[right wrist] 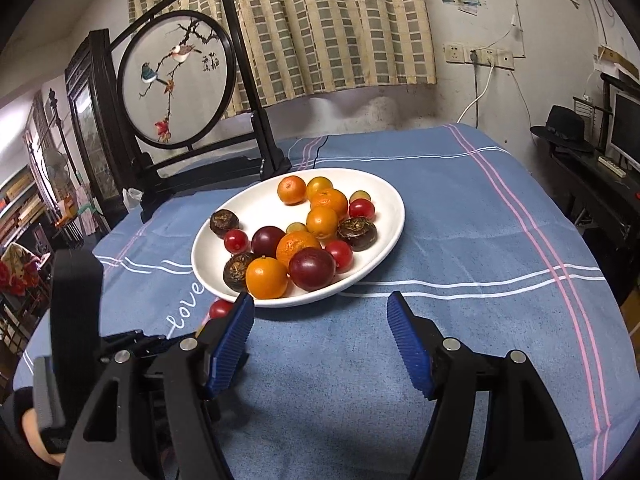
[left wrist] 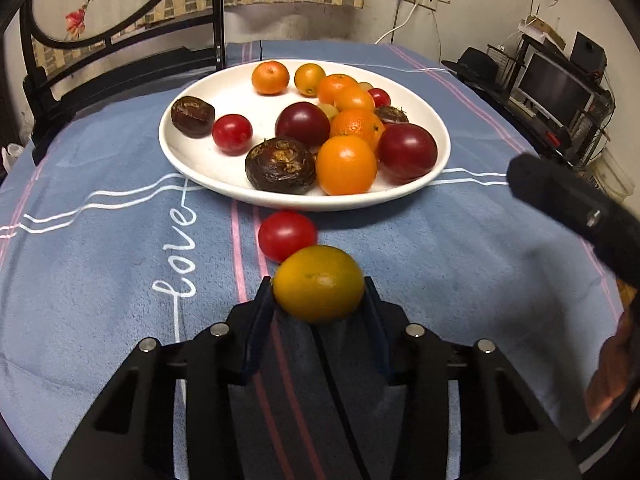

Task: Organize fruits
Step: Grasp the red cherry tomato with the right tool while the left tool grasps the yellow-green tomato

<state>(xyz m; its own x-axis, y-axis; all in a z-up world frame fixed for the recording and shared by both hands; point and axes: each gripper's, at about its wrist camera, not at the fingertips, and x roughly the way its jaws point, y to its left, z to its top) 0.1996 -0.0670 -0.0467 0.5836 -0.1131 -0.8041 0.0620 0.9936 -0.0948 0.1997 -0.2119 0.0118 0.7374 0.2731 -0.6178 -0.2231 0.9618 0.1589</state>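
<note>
left tool (left wrist: 319,294): clamped on a yellow-orange kumquat (left wrist: 319,283), held over the blue cloth (left wrist: 120,264) on the worktop | right tool (right wrist: 320,334): jaws apart, holding nothing | red tomato (left wrist: 287,235): on the cloth, just beyond the kumquat, near the plate rim | white plate (left wrist: 188,160): holds oranges, tomatoes, plums, dark fruits

The word "love" is stitched in white script on the blue cloth (left wrist: 120,240), just beside the plate (left wrist: 184,156). The characters on the round screen (right wrist: 210,60) are too small to read.
</note>
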